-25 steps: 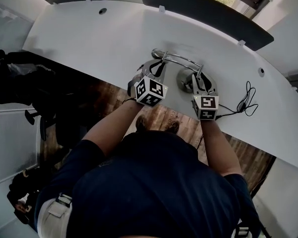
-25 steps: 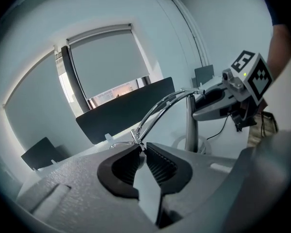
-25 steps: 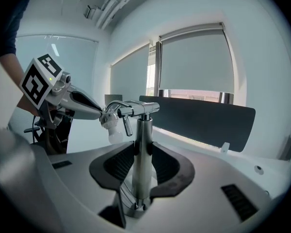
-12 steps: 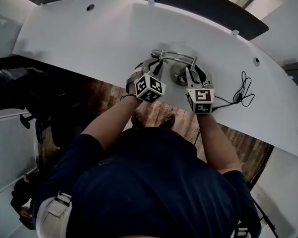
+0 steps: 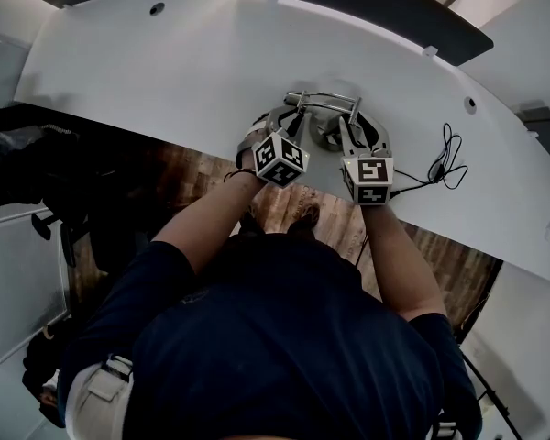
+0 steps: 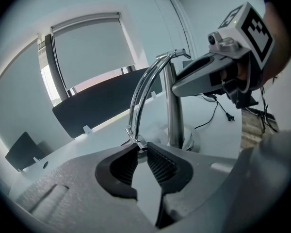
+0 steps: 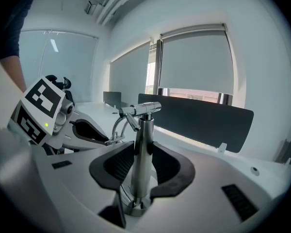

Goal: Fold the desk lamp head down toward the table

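While I stand over the white desk (image 5: pixel 165 62), the head view shows the lamp (image 5: pixel 330 108) near the front edge, between my two hands. My left gripper (image 5: pixel 289 110) reaches to the free end of the lamp head (image 5: pixel 325 100). My right gripper (image 5: pixel 356 122) sits just beside it, over the round base (image 5: pixel 328 137). A black cable (image 5: pixel 445 168) lies loose on the desk to the right, apart from both tools.

Through the left gripper view, I see the jaws narrow, almost together, pinching the small tip of the lamp head. I hold it at the very end because this gives the longest lever on the joint. The thin chrome arm curves up from my jaws to the top of the post (image 6: pixel 173 106) and bends down to me. The tip is low, close above the desk; whether it touches I cannot tell.

Through the right gripper view, the jaws stand at a middle width and close on the post from both sides, low, just above the base. I hold it there so that the lamp does not tip or slide while the other hand pulls. At the top I see the hinge (image 7: pixel 141 109), with the arm dropping to the left. I judge the fold is nearly finished.
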